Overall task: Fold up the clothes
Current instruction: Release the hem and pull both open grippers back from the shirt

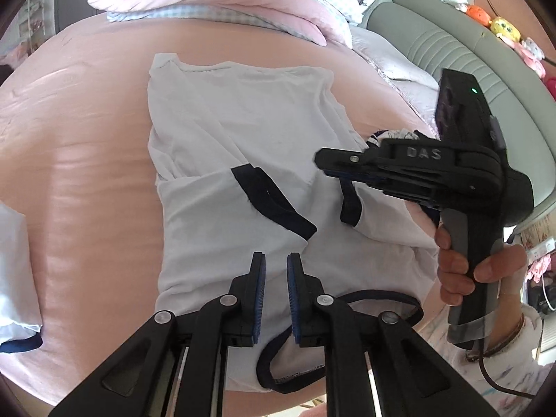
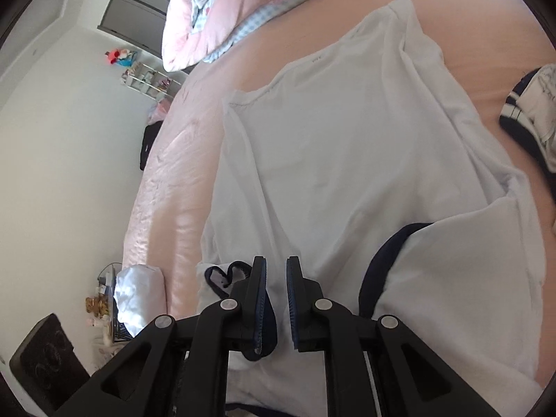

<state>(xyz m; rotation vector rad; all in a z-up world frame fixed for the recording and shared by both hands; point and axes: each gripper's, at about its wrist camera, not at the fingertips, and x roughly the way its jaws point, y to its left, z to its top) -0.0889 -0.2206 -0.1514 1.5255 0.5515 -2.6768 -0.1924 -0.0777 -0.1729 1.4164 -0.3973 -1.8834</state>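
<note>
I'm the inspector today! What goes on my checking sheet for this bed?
Surface: pink bed sheet, gently rippled.
Job's things: white T-shirt spread flat, one sleeve folded inward; the navy cuff of the other sleeve is raised.
Clutter: another white garment at the bed's edge; a striped garment beside the shirt; a bunched quilt beyond.
Grippers: left gripper nearly closed, holding nothing, above the collar end; right gripper nearly closed, navy cuff hanging from it.
Cables: a black cable trails from the right handle.
Surroundings: padded grey-green headboard, plush toys.
</note>
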